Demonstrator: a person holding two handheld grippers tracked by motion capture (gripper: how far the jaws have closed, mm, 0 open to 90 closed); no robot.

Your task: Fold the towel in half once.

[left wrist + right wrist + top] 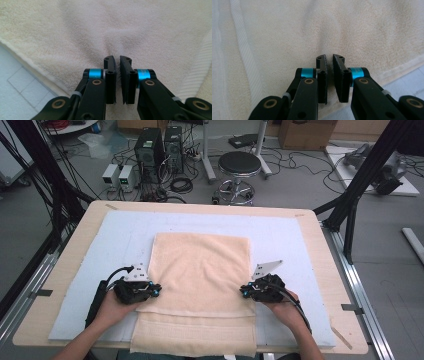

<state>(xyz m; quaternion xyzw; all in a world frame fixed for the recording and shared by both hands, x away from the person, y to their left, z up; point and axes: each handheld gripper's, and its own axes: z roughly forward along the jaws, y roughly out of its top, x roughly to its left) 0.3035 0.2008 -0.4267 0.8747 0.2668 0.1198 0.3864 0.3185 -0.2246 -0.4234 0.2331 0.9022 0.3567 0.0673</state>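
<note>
Down at the near half of the tabletop (pixel 320 250), both grippers are pinched onto a cream towel (pixel 200 265) that lies spread on a pale blue mat (pixel 120 235). Left gripper (pixel 154 290) sits at the towel's left edge, its jaws almost together with a small ridge of terry cloth puckered up between them (pixel 117 65). Right gripper (pixel 245 291) mirrors it at the opposite edge, jaws equally narrow and nipping a fold of the same cloth (pixel 329 65). Between the two grippers the towel stretches flat; its woven band (pixel 195 312) runs just behind them, toward the person.
</note>
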